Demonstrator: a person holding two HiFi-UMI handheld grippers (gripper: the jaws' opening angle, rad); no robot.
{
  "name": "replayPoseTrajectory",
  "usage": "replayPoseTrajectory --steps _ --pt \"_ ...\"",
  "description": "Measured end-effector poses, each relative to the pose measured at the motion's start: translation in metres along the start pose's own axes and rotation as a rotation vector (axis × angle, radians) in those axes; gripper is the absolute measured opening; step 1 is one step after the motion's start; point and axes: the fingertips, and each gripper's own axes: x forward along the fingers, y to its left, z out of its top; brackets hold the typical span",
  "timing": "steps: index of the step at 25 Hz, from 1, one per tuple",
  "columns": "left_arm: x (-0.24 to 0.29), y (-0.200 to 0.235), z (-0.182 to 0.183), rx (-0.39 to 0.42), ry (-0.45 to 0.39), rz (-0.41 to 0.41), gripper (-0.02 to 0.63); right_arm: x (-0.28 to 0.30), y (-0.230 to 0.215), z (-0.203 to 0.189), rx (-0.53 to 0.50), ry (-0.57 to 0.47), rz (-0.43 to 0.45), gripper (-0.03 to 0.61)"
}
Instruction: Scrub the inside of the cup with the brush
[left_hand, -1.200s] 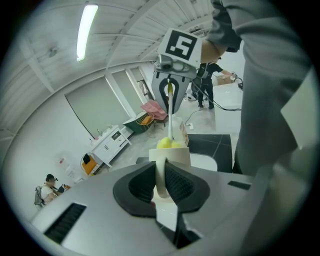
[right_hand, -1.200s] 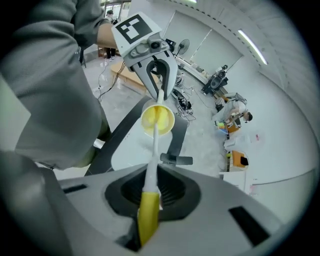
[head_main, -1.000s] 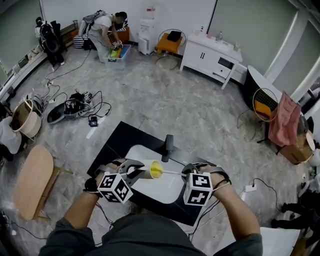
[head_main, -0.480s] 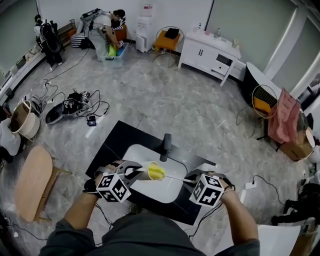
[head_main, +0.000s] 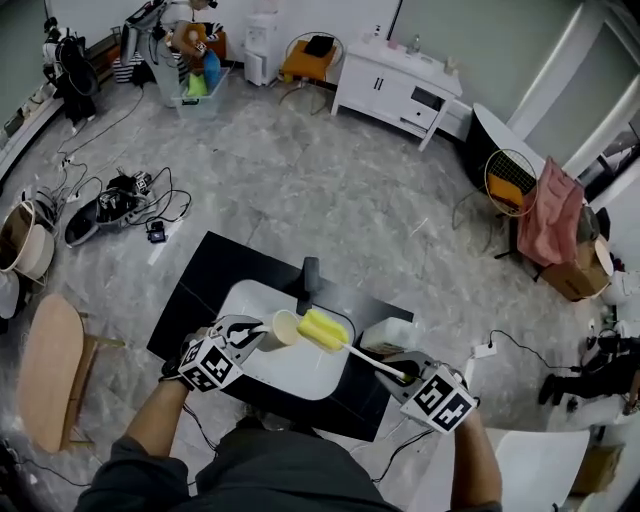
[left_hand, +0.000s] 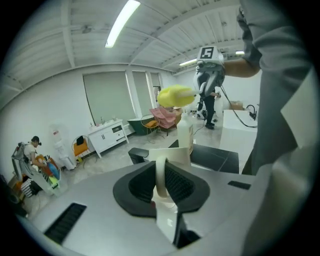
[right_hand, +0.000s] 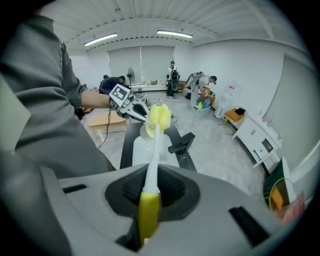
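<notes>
Lead: Logged since a second ago: withdrawal of the yellow sponge-headed, white-stemmed brush from the cream thin-walled cup, with the sponge end now outside, just at the mouth. Head view first. Orientation?

Second: Found the cup on its side above the white oval tabletop, mouth toward the brush, long axis roughly level, running left to right. Found the brush slanting from the right gripper up toward the cup, sponge end leading.

Lead: Left gripper view?

Second: Found the left gripper narrow, pinched on a single wall of the cup at the rim, one pad inside, one outside. Judged a weak hold: on a hard push from the sponge, likely twisting or buckling of that thin wall, possibly loss of the cup.

Lead: Right gripper view?

Second: Found the jaws clamped on the yellow handle end, far from the sponge, with the stem pointing straight ahead. Saw the sponge slightly above the open mouth, not centred on it. Judged a risk of catching the rim on re-entry and levering the cup sideways; with so long a lever, also some swivel of the handle between the pads.
</notes>
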Motion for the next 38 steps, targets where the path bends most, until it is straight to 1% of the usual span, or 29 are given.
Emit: replayPoseTrajectory --steps 6,8,13,18,23,28,35,38 --pt "0.048 0.0 -0.038 -0.077 0.012 -0.027 0.041 -0.033 -0.003 -0.007 0.149 -0.099 -0.065 0.028" --pt "0.064 -0.002 -0.053 -0.1 0.022 -0.032 0.041 -0.044 -0.003 -0.008 0.185 -0.128 -0.085 0.028" --pt "0.095 -0.015 -0.087 -0.145 0.057 -0.055 0.041 -0.061 -0.003 -0.02 0.244 -0.145 -0.127 0.028" --pt "0.117 -0.024 -0.116 -0.142 0.094 -0.075 0.041 -0.069 -0.003 -0.031 0.277 -0.13 -0.15 0.028" --pt "0.15 -0.012 -0.152 -0.191 0.116 -0.051 0.041 -0.071 -0.001 -0.034 0.304 -0.122 -0.161 0.028" --pt "0.184 -0.01 -0.183 -0.22 0.142 -0.049 0.041 -0.067 0.003 -0.034 0.339 -0.127 -0.155 0.028" --pt "0.221 -0.02 -0.208 -0.225 0.142 -0.064 0.041 -0.057 0.006 -0.037 0.37 -0.116 -0.144 0.028" --pt "0.231 -0.02 -0.213 -0.247 0.126 -0.06 0.041 -0.053 0.005 -0.039 0.389 -0.107 -0.14 0.028"
